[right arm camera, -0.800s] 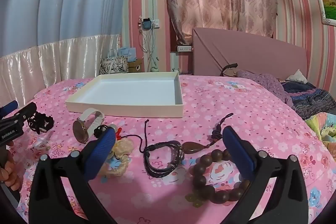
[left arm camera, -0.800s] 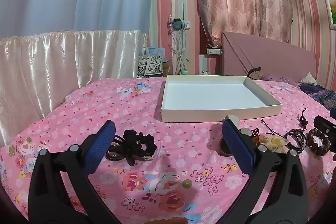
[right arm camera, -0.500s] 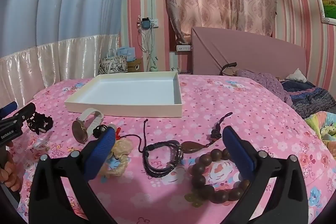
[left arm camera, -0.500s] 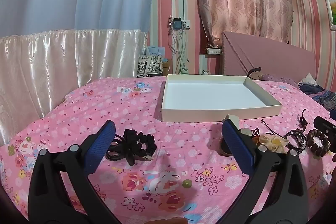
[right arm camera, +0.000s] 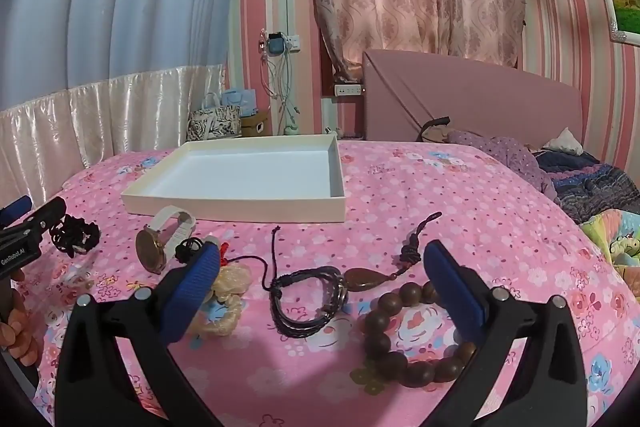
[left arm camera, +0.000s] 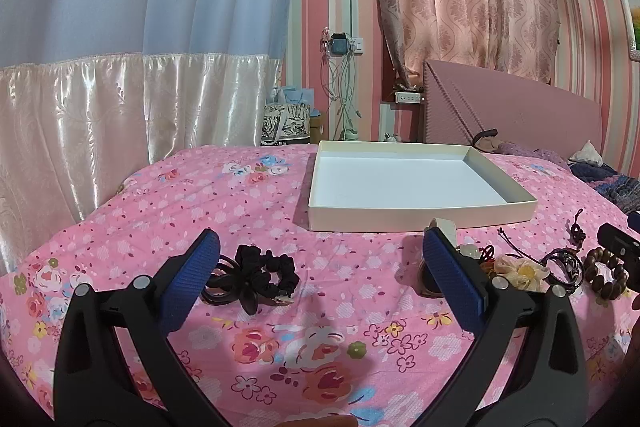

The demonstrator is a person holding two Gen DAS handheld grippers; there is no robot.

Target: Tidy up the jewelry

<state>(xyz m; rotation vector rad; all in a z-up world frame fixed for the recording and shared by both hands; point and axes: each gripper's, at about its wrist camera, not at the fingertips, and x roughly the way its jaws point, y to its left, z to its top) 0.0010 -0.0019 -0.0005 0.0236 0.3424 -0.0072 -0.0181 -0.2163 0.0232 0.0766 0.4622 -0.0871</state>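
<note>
A shallow white tray [left arm camera: 420,217] [right arm camera: 240,205] lies empty on the pink floral bedspread. My left gripper [left arm camera: 320,267] hangs open above the spread, with black hair ties and a scrunchie [left arm camera: 256,273] just inside its left finger. My right gripper [right arm camera: 322,269] is open over a black braided bracelet [right arm camera: 306,301], a brown pendant on a cord [right arm camera: 362,279] and a wooden bead bracelet [right arm camera: 404,339]. A white-strap watch [right arm camera: 164,237] and a cream flower scrunchie [right arm camera: 224,301] lie to its left. Nothing is held.
The bed's pink headboard [right arm camera: 472,103] and a heap of dark bedding [right arm camera: 592,183] stand at the right. A satin curtain [left arm camera: 100,123] hangs along the left side. Bags [left arm camera: 286,123] sit on the floor behind the bed. A hand [right arm camera: 16,331] holds the left gripper.
</note>
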